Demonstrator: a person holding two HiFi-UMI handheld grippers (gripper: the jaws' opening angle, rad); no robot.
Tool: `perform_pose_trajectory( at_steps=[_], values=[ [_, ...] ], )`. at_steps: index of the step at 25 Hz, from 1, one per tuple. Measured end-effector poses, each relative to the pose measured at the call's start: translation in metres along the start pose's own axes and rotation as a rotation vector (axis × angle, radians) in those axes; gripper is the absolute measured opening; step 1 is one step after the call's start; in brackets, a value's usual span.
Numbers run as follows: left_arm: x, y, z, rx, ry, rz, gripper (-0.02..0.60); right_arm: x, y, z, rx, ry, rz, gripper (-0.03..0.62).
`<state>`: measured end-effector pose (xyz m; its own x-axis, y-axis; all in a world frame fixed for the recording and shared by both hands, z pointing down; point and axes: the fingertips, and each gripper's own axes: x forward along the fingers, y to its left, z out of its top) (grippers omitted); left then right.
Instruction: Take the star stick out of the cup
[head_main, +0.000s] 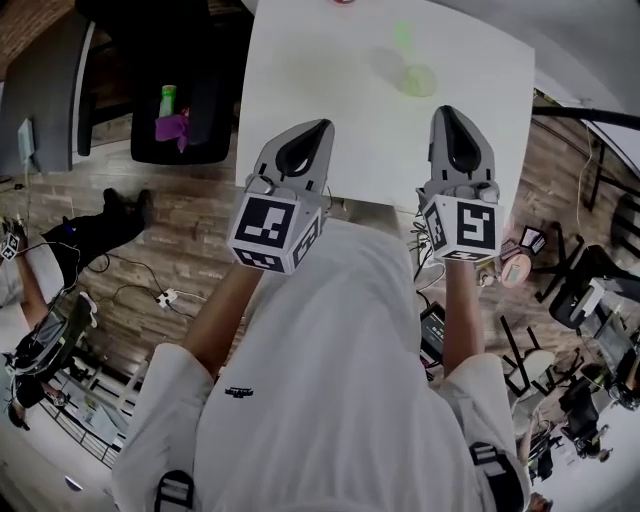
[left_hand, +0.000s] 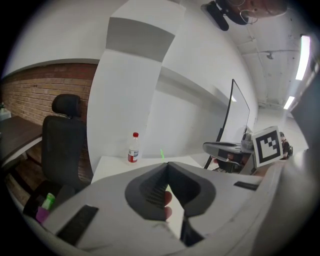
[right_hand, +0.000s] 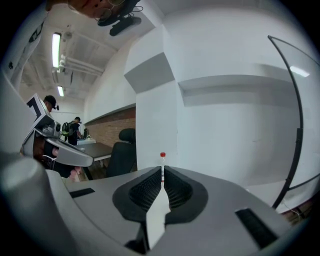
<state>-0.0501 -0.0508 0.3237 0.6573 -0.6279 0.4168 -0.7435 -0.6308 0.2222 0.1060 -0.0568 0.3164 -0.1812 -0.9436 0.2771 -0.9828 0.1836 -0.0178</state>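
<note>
White shirt (head_main: 330, 380) filled the lower half of the head view, with both forearms reaching forward from it. Each hand held a gripper over the near edge of the white worktop (head_main: 330, 90).

The left gripper (head_main: 318, 126) had its jaws closed tip to tip, and nothing was caught between them. Its own view showed only the worktop and a bit of finger through the hollow behind the tips. The right gripper (head_main: 447, 110) had its jaws all but together, with just a thin slit between them. It too held nothing. Marker cubes sat at the back of both, the left cube (head_main: 272, 232) and the right cube (head_main: 462, 228).

Further out on the worktop, ahead of the right gripper and well apart from both, stood a pale green cup (head_main: 418, 80). A green stick (head_main: 402, 35) rose out of it. Both were blurred, and the star on the stick could not be made out. In the left gripper view the stick showed as a thin green line just above the jaw tips.

A small bottle (left_hand: 133, 147) with a red cap stood upright at the far side of the worktop. A black chair (head_main: 180, 60) stood to the left of the worktop, with a green thing (head_main: 170, 100) and a purple thing (head_main: 172, 128) on its seat. Beyond the chair ran a brick wall (left_hand: 30, 95).
</note>
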Motion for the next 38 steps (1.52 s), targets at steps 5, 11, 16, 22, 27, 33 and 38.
perform_pose_trajectory(
  at_steps=[5, 11, 16, 22, 27, 33, 38],
  values=[
    [0.014, 0.009, -0.007, -0.011, 0.020, 0.018, 0.003, 0.022, -0.010, -0.013, -0.020, 0.045, 0.001, 0.008],
    [0.028, 0.011, -0.022, -0.008, 0.050, 0.021, 0.003, 0.043, -0.021, -0.038, -0.020, 0.081, 0.023, 0.025],
    [0.042, 0.017, -0.031, -0.028, 0.073, 0.026, 0.003, 0.068, -0.024, -0.049, -0.017, 0.104, 0.036, 0.040],
    [0.055, 0.024, -0.036, -0.045, 0.104, 0.032, 0.006, 0.093, -0.029, -0.056, -0.016, 0.118, 0.055, 0.046],
    [0.067, 0.025, -0.036, -0.057, 0.101, 0.020, 0.005, 0.114, -0.030, -0.065, -0.024, 0.148, 0.074, 0.066],
    [0.078, 0.026, -0.040, -0.067, 0.110, 0.028, 0.005, 0.132, -0.032, -0.080, -0.036, 0.178, 0.091, 0.069],
    [0.085, 0.027, -0.043, -0.093, 0.125, 0.049, 0.005, 0.142, -0.039, -0.092, -0.030, 0.218, 0.103, 0.074]
  ],
)
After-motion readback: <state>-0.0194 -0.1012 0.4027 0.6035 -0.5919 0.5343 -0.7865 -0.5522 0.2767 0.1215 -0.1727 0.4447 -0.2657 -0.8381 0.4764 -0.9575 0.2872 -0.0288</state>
